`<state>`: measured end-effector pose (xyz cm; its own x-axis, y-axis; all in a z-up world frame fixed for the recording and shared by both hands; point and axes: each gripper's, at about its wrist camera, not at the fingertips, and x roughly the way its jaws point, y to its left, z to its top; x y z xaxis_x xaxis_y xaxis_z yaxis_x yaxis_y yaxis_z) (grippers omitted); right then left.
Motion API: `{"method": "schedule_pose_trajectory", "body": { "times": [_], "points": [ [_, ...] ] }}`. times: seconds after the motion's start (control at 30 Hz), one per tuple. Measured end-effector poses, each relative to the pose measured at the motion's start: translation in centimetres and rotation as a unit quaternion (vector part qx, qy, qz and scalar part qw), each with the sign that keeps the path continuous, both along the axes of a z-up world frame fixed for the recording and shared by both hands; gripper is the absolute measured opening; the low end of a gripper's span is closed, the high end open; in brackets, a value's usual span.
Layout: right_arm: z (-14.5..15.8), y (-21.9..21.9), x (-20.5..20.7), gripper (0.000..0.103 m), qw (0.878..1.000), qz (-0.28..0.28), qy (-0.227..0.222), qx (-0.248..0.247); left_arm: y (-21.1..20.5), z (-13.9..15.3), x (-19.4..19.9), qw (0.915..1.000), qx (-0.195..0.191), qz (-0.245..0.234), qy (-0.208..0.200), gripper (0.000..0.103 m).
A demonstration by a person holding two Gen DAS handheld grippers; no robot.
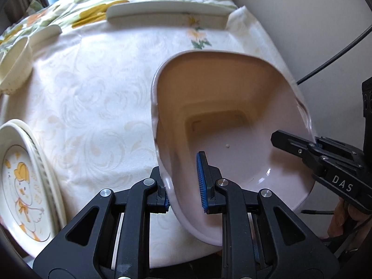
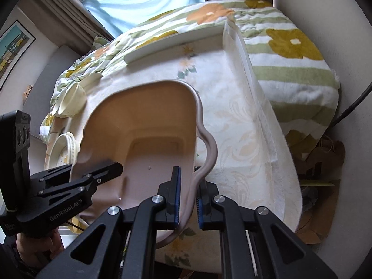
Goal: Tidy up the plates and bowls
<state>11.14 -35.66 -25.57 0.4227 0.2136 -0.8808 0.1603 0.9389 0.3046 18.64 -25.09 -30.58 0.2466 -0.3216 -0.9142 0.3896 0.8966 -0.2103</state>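
A large pale pink dish (image 1: 232, 116), squarish with a wavy rim, is shown carried above the cloth-covered table (image 1: 93, 93), tilted so that its hollow faces both cameras. The left gripper (image 1: 183, 181) is clamped on the dish's left rim, one blue pad inside the wall and one outside; the right gripper (image 2: 188, 200) is clamped likewise on the opposite, scalloped rim. The dish thus lies between the two grippers, its long axis running away from them toward the far edge of the table, and neither hand is nearer. A stack of plates (image 1: 25, 176) with a duck drawing is seen at the left, close beside the dish; a small cream bowl (image 1: 16, 67) lies farther back. A long white platter (image 1: 167, 11) lies at the far edge. Open cloth ahead appears unobstructed for setting down.
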Motion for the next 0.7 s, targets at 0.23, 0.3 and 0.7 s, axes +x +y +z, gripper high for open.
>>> {"method": "schedule_pose_trajectory", "body": {
  "times": [0.23,0.3,0.7],
  "points": [
    [-1.5,-0.4,0.1,0.011,1.0,-0.002,0.009,0.008,-0.3,-1.1,0.2,1.0,0.007,0.0,-0.005,0.017],
    [-1.8,-0.6,0.1,0.011,1.0,-0.003,0.011,0.01,-0.5,-1.2,0.2,0.9999,0.011,-0.001,-0.006,0.017],
    [-2.6,-1.8,0.3,0.031,0.997,-0.034,0.015,0.072,-1.9,-2.2,1.1,0.9992,0.04,-0.005,-0.008,0.017]
  ]
}}
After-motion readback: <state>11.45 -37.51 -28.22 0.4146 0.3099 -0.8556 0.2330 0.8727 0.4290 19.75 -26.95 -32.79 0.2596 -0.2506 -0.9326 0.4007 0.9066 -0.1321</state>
